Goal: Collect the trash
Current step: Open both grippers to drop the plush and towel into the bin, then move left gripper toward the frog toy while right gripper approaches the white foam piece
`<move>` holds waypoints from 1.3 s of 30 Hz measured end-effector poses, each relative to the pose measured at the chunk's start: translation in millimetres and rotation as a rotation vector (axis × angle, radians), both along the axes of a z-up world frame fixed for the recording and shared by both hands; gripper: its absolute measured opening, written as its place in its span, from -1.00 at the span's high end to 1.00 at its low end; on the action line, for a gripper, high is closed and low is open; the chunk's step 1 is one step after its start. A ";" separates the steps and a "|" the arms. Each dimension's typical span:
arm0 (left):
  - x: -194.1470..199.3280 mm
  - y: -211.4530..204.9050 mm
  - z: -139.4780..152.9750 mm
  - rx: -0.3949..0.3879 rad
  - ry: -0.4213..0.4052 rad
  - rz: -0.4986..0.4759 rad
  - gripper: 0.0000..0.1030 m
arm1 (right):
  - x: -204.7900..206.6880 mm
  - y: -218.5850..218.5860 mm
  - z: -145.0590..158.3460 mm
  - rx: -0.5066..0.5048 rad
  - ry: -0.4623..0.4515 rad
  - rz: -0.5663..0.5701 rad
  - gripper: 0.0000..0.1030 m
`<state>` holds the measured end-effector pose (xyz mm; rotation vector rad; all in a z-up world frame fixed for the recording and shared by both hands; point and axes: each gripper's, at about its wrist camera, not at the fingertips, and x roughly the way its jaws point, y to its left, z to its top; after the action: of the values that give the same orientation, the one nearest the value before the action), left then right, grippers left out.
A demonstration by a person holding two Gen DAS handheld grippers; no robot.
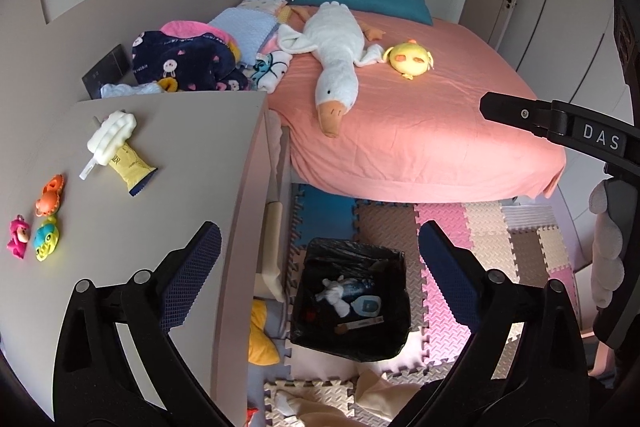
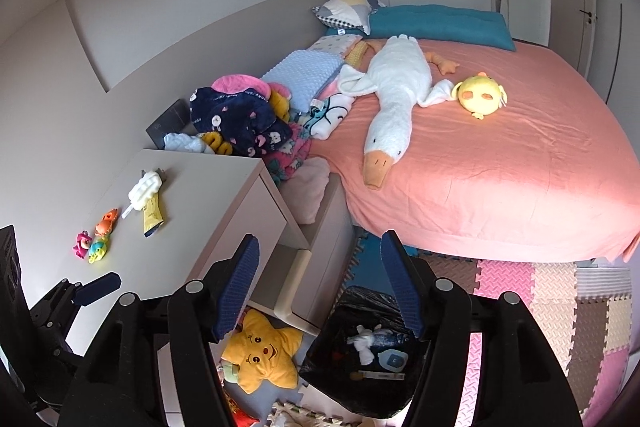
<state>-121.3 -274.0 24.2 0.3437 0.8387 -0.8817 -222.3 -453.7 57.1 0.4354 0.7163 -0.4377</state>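
Note:
A black-lined trash bin (image 1: 352,303) stands on the floor mats by the bed; it also shows in the right wrist view (image 2: 368,355). Inside lie white tissue (image 1: 336,297) and wrappers. On the beige nightstand (image 1: 168,163) lies a yellow wrapper (image 1: 128,169) under a white ridged toy (image 1: 110,137); the wrapper also shows in the right wrist view (image 2: 152,215). My left gripper (image 1: 320,267) is open and empty above the bin and the nightstand's edge. My right gripper (image 2: 320,279) is open and empty above the bin.
Small toys (image 1: 40,223) sit at the nightstand's left. A pink bed (image 1: 420,115) holds a white goose plush (image 1: 336,55), a yellow plush (image 1: 410,57) and piled clothes (image 1: 192,59). A yellow star plush (image 2: 260,355) lies on the floor. Foam mats (image 1: 480,235) cover the floor.

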 end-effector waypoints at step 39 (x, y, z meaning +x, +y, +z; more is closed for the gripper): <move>88.7 137.1 -13.2 0.036 0.011 0.329 -0.86 | 147.4 115.4 -19.0 0.035 0.034 0.319 -0.25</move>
<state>-32.6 -136.9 11.0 0.2240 0.8922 -0.5634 -74.9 -338.3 38.1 0.3395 0.8114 -0.1326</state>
